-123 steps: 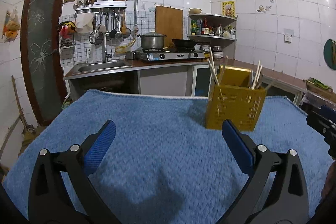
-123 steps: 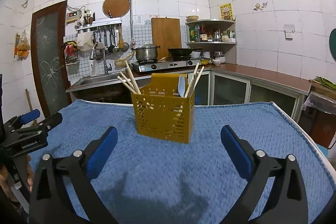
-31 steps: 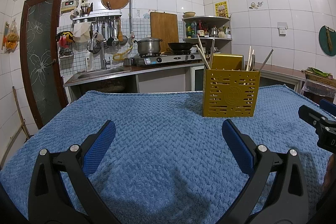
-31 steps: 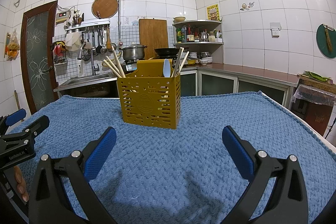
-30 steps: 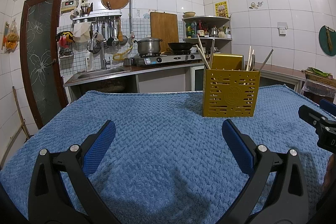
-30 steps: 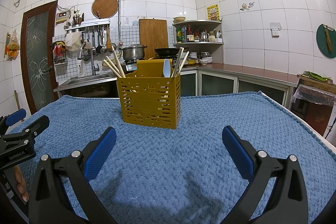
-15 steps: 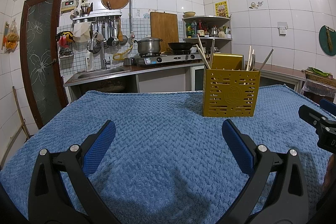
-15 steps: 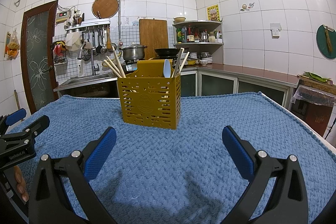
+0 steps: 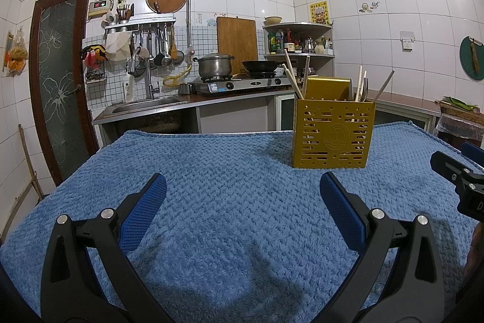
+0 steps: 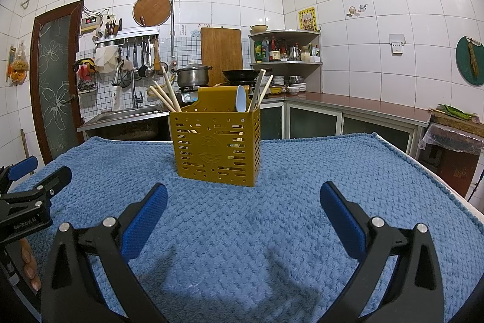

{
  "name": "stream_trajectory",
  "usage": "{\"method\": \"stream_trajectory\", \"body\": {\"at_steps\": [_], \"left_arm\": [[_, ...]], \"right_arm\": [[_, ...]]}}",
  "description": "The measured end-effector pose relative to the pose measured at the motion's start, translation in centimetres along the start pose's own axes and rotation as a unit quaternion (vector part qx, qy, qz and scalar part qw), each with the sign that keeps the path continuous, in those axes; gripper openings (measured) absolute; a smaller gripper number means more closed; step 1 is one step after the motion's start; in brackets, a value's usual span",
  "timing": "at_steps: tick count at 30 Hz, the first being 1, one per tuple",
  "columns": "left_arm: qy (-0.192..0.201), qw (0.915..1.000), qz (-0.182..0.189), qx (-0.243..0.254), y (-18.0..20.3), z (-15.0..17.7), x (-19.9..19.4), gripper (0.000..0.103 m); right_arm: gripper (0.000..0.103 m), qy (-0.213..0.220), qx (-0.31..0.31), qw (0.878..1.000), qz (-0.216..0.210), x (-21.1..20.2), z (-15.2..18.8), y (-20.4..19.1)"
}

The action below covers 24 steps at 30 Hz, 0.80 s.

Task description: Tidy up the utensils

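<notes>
A yellow perforated utensil holder (image 9: 331, 135) (image 10: 216, 149) stands upright on the blue towel-covered table (image 9: 227, 177) (image 10: 287, 171). Wooden chopsticks (image 10: 165, 97) lean out of its left compartment; more chopsticks (image 10: 263, 91) and a pale blue spoon (image 10: 241, 99) stick out on the right. My left gripper (image 9: 242, 199) hovers low over the towel, open and empty, with the holder ahead to its right. My right gripper (image 10: 243, 202) is also open and empty, the holder just ahead and slightly left. Each gripper shows at the edge of the other's view.
Behind the table runs a kitchen counter with a sink (image 9: 145, 106), a gas stove with a pot (image 9: 214, 65) and a wok (image 10: 242, 74), and a corner shelf of bottles (image 10: 281, 49). A door (image 9: 57, 80) is at the left. A hand (image 10: 28, 265) grips the left tool.
Over the last second nothing has visibly moved. Compared with about four seconds ago, both grippers sit lower and more level, and the holder appears nearer to eye height.
</notes>
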State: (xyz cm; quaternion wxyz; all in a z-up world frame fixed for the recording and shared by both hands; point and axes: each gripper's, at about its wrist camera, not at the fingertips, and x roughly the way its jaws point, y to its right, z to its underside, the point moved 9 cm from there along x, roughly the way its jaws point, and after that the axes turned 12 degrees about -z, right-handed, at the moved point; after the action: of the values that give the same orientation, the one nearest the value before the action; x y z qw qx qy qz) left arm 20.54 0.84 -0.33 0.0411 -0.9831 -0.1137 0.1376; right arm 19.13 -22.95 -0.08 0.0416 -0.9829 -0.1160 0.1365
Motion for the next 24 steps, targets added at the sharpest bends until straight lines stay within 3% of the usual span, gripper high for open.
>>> {"method": "stream_trajectory", "body": {"at_steps": [24], "left_arm": [[-0.003, 1.0, -0.002, -0.001, -0.2, 0.15, 0.0, 0.098]], "right_arm": [[0.098, 0.0, -0.001, 1.0, 0.0, -0.03, 0.0, 0.02]]}}
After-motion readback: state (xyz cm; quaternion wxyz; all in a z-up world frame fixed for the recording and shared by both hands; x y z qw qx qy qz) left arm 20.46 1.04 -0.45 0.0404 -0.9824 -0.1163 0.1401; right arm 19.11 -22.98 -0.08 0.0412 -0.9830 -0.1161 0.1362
